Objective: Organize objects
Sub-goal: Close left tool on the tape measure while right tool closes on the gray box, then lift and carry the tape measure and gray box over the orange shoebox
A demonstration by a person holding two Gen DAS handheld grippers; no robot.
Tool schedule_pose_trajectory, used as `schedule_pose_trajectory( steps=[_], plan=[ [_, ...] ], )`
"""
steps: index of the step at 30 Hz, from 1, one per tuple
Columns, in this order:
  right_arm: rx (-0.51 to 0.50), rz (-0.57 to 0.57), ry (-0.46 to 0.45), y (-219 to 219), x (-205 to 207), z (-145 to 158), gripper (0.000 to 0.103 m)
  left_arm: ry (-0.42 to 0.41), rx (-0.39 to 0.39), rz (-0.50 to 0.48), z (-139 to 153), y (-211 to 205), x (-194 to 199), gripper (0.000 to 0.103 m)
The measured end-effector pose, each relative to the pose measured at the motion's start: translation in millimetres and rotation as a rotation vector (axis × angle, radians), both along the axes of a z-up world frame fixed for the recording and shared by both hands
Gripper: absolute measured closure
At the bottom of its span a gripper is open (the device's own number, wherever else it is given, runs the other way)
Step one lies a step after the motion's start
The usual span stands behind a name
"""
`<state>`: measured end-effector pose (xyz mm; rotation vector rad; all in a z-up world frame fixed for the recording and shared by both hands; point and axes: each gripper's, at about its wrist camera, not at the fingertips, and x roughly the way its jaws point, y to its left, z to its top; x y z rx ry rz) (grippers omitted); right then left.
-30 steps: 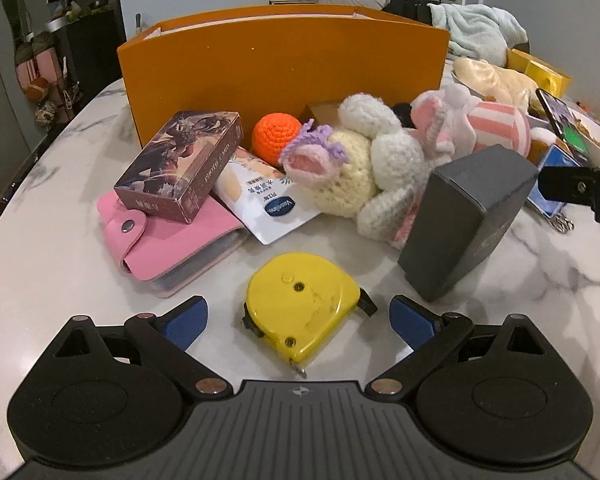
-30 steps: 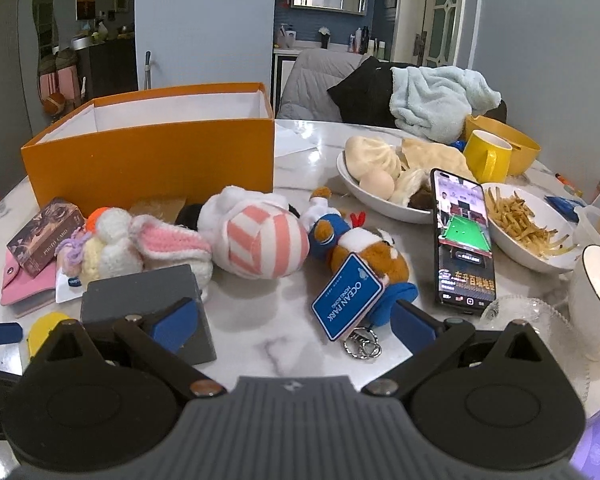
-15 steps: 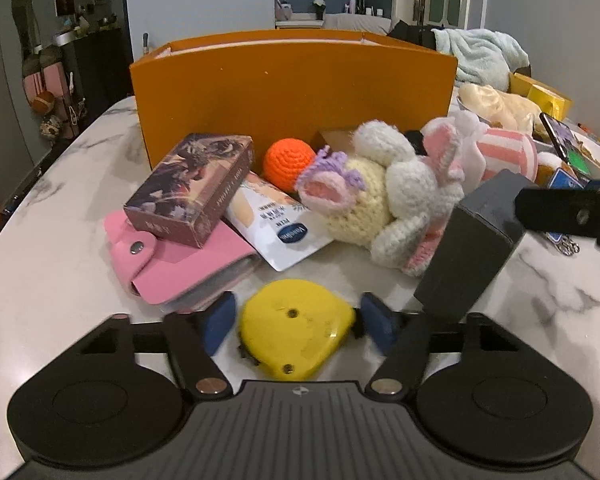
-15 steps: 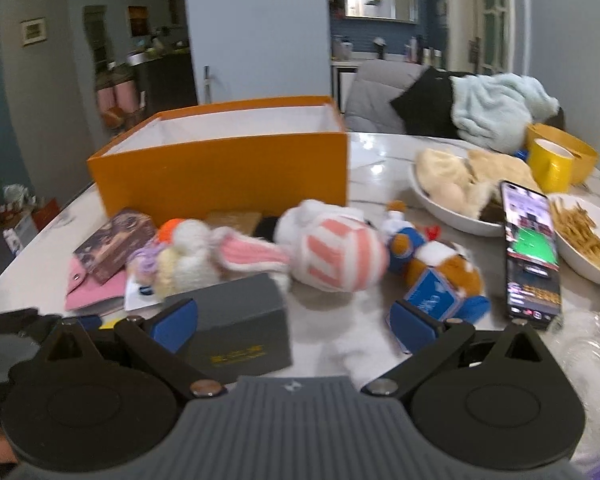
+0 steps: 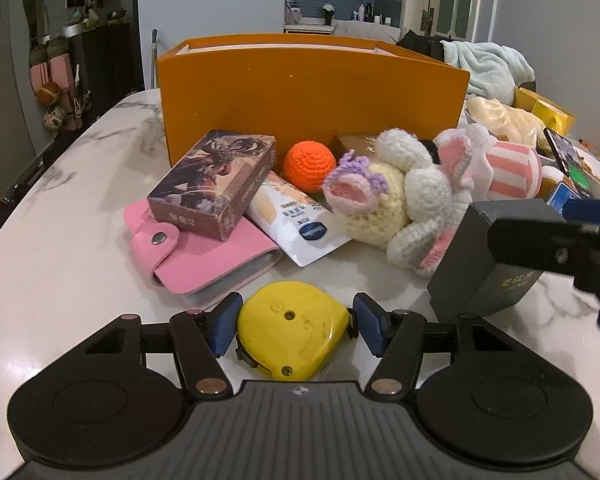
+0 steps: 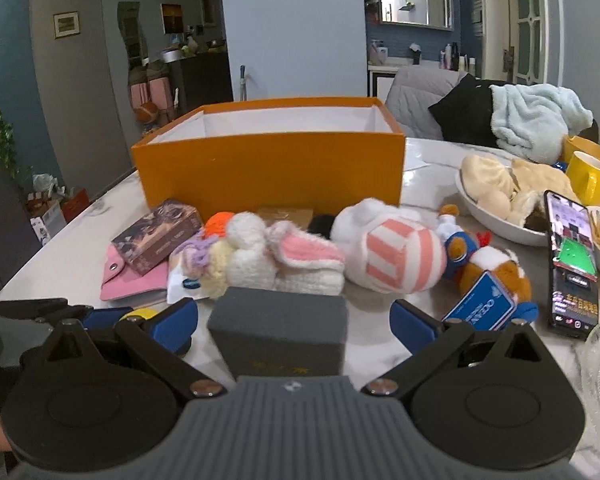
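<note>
Left claw [image 5: 294, 322], at 6 o'clock of the left wrist view: jaws closing on the yellow tape measure [image 5: 290, 336], both blue pads [image 5: 225, 322] touching its sides as it lies on the marble counter [image 5: 60, 248]. Right claw [image 6: 294, 324]: jaws wide, the dark grey box [image 6: 280, 330] between the pads without contact. Orange box [image 6: 268, 160], at 12 o'clock, stands open. At 10 o'clock, a card box [image 5: 214, 182] rests on the pink wallet [image 5: 204, 252]; crocheted toys [image 5: 396, 196] lie at 1 o'clock.
</note>
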<state>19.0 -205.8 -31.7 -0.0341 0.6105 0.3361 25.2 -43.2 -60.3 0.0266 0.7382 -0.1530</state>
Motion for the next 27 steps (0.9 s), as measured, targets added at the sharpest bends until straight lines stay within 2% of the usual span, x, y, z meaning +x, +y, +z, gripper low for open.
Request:
schedule_pose_trajectory(
  steps=[8, 12, 17, 21, 27],
  plan=[
    [0.014, -0.051, 0.041, 8, 2, -13, 0.002, 0.007, -0.007, 0.028, 1, 16, -5, 0.032],
    [0.013, -0.084, 0.062, 14, 6, -23, 0.015, 0.009, -0.016, 0.054, 2, 28, -7, 0.032],
    [-0.006, -0.101, 0.068, 20, 11, -37, 0.017, 0.006, -0.024, 0.066, 4, 36, -11, 0.032],
    [-0.037, -0.113, 0.078, 21, 14, -44, 0.023, 0.002, -0.030, 0.067, 7, 38, -12, 0.032],
    [0.003, -0.113, 0.039, 10, 6, -45, 0.025, -0.009, -0.035, 0.069, 11, 39, -15, 0.032]
  ],
)
